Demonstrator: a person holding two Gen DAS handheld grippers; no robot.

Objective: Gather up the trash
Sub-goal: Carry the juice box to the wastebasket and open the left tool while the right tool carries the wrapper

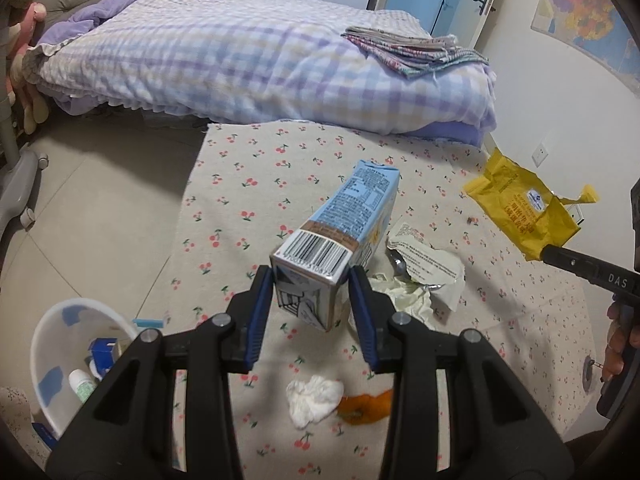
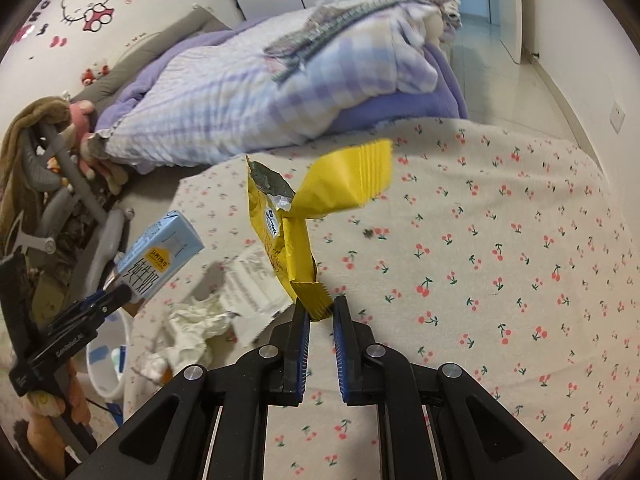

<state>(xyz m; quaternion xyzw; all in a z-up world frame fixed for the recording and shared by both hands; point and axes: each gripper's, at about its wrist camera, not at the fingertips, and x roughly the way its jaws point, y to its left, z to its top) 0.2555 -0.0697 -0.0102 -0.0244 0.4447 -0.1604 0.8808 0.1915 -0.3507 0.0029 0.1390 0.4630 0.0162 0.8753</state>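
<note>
My left gripper [image 1: 310,280] is shut on a light blue milk carton [image 1: 340,236], lifted off the cherry-print cloth [image 1: 240,200]; its barcode end sits between the blue pads. My right gripper [image 2: 320,306] is shut on the bottom edge of a torn yellow snack wrapper [image 2: 294,236], which hangs in the air above the cloth [image 2: 500,260]. The same wrapper [image 1: 524,208] shows at the right of the left wrist view, and the carton [image 2: 158,258] at the left of the right wrist view. A white bin [image 1: 76,356] with some trash stands at lower left.
On the cloth lie crumpled white tissue [image 1: 314,398], an orange peel [image 1: 366,406], a torn paper wrapper [image 1: 426,260] and cream tissue [image 1: 408,296]. A bed with a checked purple quilt [image 1: 248,56] lies behind. A grey chair base [image 1: 20,184] stands at left.
</note>
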